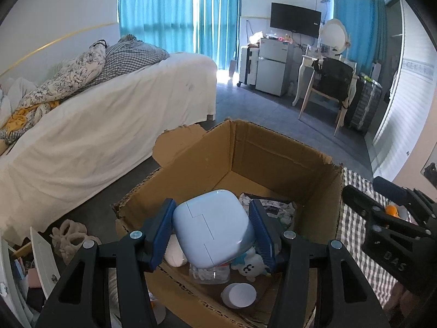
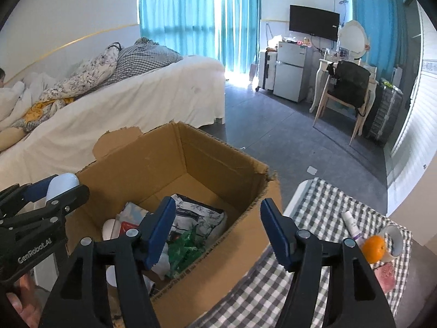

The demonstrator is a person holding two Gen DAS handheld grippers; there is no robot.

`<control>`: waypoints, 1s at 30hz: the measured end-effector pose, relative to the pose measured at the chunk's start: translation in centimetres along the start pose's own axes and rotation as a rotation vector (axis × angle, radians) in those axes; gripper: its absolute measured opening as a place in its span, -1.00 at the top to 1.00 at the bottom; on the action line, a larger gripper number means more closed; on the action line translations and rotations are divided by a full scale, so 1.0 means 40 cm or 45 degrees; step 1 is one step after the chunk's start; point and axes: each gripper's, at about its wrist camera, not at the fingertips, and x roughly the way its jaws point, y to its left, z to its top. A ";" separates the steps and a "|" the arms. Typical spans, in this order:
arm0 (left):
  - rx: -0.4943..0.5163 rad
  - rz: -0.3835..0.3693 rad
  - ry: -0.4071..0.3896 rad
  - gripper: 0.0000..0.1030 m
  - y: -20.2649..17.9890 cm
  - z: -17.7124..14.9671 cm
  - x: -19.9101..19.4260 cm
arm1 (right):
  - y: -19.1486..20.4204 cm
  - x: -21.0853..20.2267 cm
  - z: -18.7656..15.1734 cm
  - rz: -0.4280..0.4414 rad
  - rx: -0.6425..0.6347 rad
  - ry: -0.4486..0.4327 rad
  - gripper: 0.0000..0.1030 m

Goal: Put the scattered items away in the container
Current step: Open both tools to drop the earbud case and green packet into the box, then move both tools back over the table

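My left gripper (image 1: 211, 231) is shut on a pale blue rounded case (image 1: 211, 227) and holds it above the open cardboard box (image 1: 273, 153). In the box lie a white round lid (image 1: 239, 295), a small white-and-blue plush (image 1: 250, 266), a clear jar and printed packets. My right gripper (image 2: 218, 232) is open and empty over the box's right wall (image 2: 245, 235). From the right wrist view the left gripper (image 2: 41, 213) shows at the far left with the blue case (image 2: 61, 187). An orange (image 2: 374, 248), a white tube (image 2: 352, 225) and a mug (image 2: 394, 239) sit on the checked cloth.
The checked tablecloth (image 2: 314, 218) covers a table right of the box. A bed with white sheet (image 1: 109, 125) stands to the left. A chair (image 2: 347, 93), fridge (image 2: 289, 73) and suitcase stand at the far wall. Slippers and clutter (image 1: 68, 237) lie on the floor at left.
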 end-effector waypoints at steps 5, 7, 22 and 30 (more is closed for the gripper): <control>0.014 -0.006 0.018 -0.09 -0.013 0.003 0.016 | -0.037 -0.030 -0.004 -0.020 0.040 -0.017 -0.30; 0.022 -0.004 0.024 -0.09 -0.020 0.001 0.026 | -0.050 -0.038 -0.005 -0.023 0.053 -0.023 -0.31; 0.064 0.005 0.003 -0.53 -0.048 0.016 0.044 | -0.101 -0.044 -0.007 -0.035 0.096 -0.024 -0.46; 0.053 -0.005 0.000 -0.59 -0.058 0.025 0.031 | -0.118 -0.063 -0.015 -0.048 0.105 -0.029 -0.47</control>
